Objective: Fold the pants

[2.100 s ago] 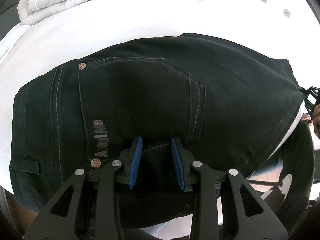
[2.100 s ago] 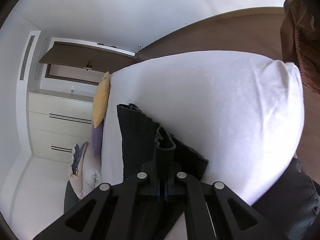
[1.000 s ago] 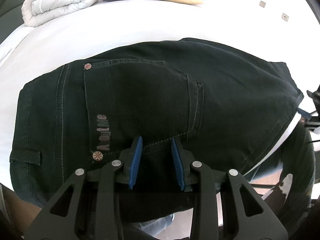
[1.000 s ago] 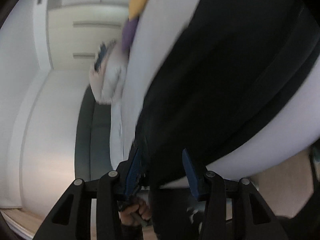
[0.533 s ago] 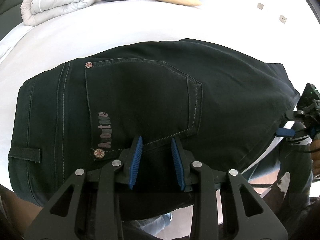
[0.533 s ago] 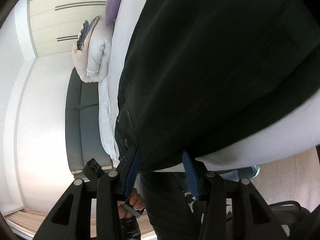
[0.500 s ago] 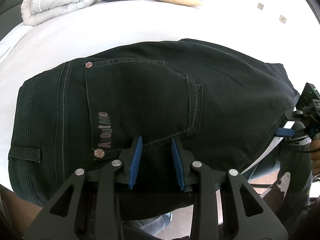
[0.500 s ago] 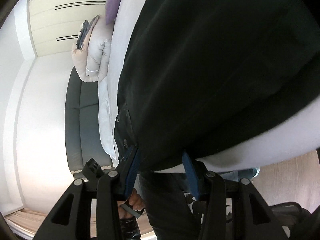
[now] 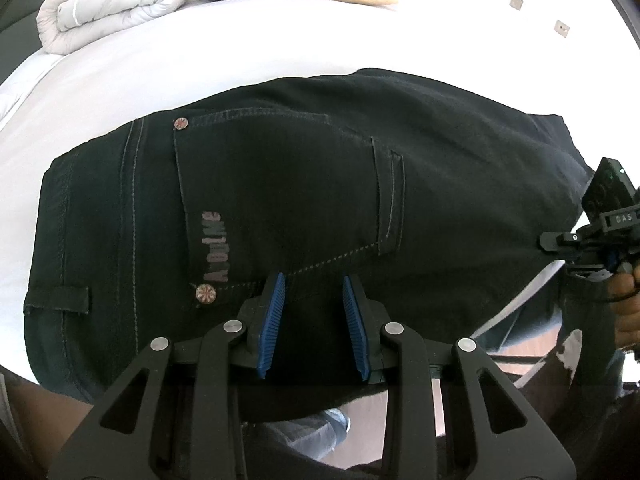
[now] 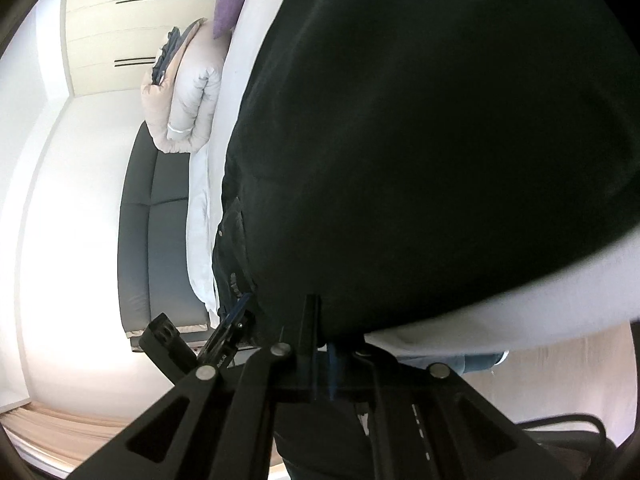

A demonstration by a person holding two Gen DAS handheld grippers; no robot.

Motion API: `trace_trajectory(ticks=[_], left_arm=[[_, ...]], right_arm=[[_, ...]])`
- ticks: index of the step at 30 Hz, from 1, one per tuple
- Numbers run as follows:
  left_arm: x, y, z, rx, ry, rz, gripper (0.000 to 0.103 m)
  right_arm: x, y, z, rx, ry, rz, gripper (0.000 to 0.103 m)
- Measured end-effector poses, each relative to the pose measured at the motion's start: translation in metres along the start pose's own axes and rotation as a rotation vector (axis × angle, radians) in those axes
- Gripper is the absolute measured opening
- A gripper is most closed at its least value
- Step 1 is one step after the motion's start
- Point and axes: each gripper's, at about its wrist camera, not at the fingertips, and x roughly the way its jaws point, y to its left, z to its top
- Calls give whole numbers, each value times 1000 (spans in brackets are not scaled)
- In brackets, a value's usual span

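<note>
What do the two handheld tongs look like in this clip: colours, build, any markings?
Left tongs: matte black skeletal linkage frame with triangular cut-outs, silver round pivot bolts, ribbed blue rubber pads. Right tongs: the same black frame and silver bolts, with a white dashed scale on one arm.

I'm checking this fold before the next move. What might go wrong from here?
The black pants lie at the near edge of the white bed, part overhanging, so a pull could slide them off. The left gripper is open and holds nothing down, so the layers may shift. The right gripper looks closed at the edge; how much cloth it has is unclear, so it may slip.
</note>
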Motion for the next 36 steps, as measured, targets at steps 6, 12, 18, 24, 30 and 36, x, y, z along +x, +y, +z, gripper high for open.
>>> trace_trajectory(ticks=[6,12,18,24,30,36], left_arm=[[-5,0,-3,-13,-1,2,29],[-15,-8,17,-31,-48,-41,29],[10,-48,45,30,-40,-98,29],[22,-61,32,75,-3,-88,29],[16,-54,19,53,-7,-103,29],[-1,-54,30,9,-52,-151,30]], right_arm=[[4,2,-1,-15,-5,18,5],[-37,-12,20,49,-128,51,23],[-78,-39,39,136,-253,46,3],[-76,-46,33,127,-267,29,1],[-73,-51,33,124,-261,50,0],[-105,-1,19,-81,-278,-160,26]])
